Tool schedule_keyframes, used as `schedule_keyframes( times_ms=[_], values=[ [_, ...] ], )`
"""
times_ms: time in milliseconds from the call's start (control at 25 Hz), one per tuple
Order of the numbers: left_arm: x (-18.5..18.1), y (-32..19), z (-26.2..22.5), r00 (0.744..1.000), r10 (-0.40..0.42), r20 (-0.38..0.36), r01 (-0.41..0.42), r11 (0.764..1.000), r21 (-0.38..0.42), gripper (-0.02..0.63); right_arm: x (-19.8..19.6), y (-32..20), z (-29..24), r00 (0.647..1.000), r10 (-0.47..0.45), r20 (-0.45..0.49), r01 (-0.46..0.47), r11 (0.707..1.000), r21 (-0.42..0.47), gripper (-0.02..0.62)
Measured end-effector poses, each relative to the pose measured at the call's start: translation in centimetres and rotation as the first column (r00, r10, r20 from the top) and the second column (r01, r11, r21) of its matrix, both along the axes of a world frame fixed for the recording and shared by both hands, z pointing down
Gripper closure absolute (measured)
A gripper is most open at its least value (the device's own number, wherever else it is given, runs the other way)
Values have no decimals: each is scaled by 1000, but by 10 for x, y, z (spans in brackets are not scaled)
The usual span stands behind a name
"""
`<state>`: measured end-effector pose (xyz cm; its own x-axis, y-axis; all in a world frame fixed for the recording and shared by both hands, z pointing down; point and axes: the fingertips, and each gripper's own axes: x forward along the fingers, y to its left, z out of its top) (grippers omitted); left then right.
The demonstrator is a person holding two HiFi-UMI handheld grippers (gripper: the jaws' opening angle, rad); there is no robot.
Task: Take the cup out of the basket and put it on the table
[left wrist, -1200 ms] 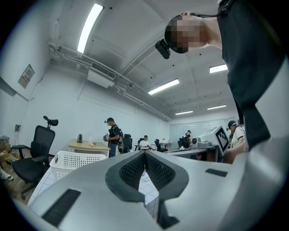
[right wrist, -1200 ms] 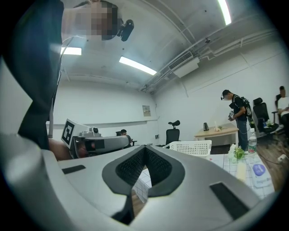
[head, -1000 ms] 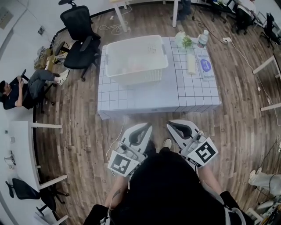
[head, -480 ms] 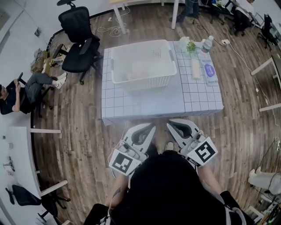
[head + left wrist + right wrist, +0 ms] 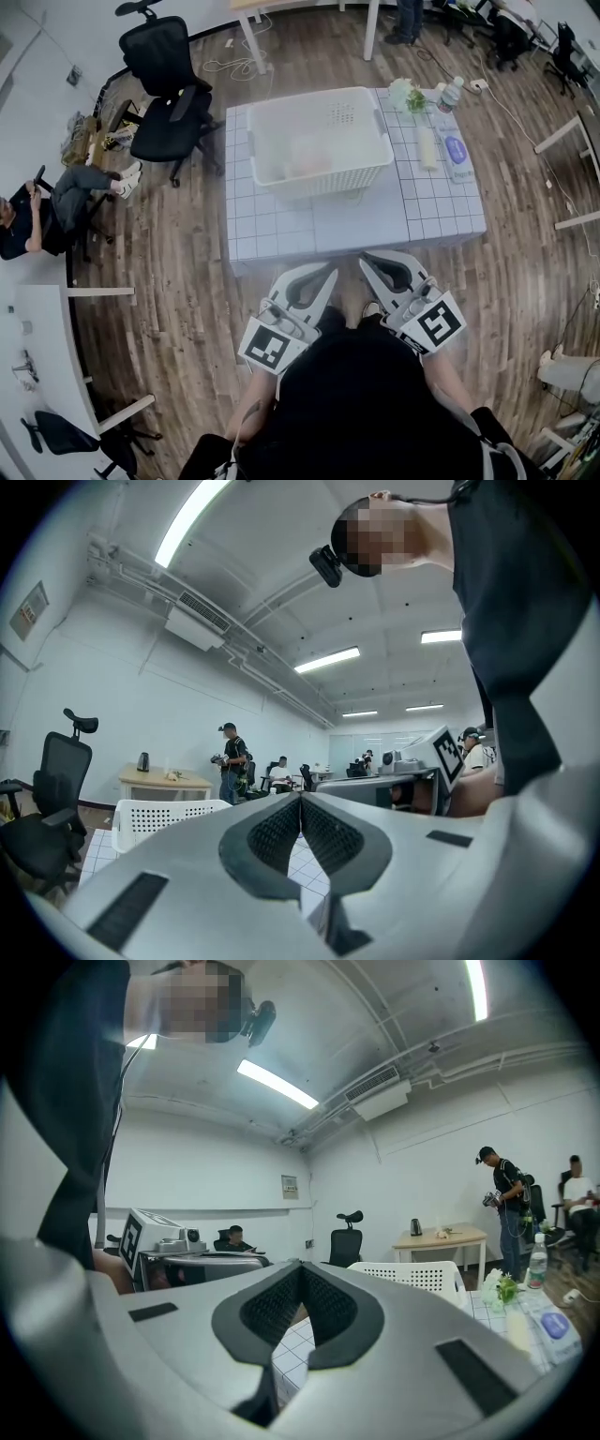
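Observation:
A white perforated basket (image 5: 323,178) stands on the table (image 5: 281,230), which has a white grid cloth. Pale shapes lie inside the basket, and I cannot pick out the cup among them. My left gripper (image 5: 330,270) and right gripper (image 5: 366,261) are held side by side at the table's near edge, well short of the basket. Both are shut with nothing between the jaws. In the left gripper view, the basket (image 5: 159,817) shows beyond the left gripper (image 5: 300,797). In the right gripper view, it (image 5: 422,1274) shows beyond the right gripper (image 5: 300,1265).
On the table's right side are a small bunch of flowers (image 5: 405,94), a water bottle (image 5: 450,94), a pale roll (image 5: 427,145) and a blue-labelled pack (image 5: 455,155). A black office chair (image 5: 169,89) stands left of the table. A seated person (image 5: 37,202) is at the far left.
The table and basket have drawn nearer in the head view. Both grippers have moved forward to the table's near edge, and both are still shut.

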<state>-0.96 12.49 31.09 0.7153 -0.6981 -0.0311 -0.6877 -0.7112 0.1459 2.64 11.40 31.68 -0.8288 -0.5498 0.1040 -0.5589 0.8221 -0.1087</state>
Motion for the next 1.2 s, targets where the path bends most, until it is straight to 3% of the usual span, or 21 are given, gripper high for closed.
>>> schedule_keyframes(
  times_ms=[200, 600, 1200],
  values=[
    [-15, 2, 10, 999, 39, 10, -39, 999, -5, 595, -14, 1, 9, 999, 49, -21, -49, 999, -11, 580],
    [-28, -10, 6, 999, 35, -14, -35, 999, -8, 596, -22, -9, 4, 997, 70, -33, -71, 997, -13, 580],
    [-22, -55, 5, 1000, -27, 1, 27, 999, -43, 595, -20, -59, 9, 1000, 12, -14, -12, 1000, -19, 580]
  ],
)
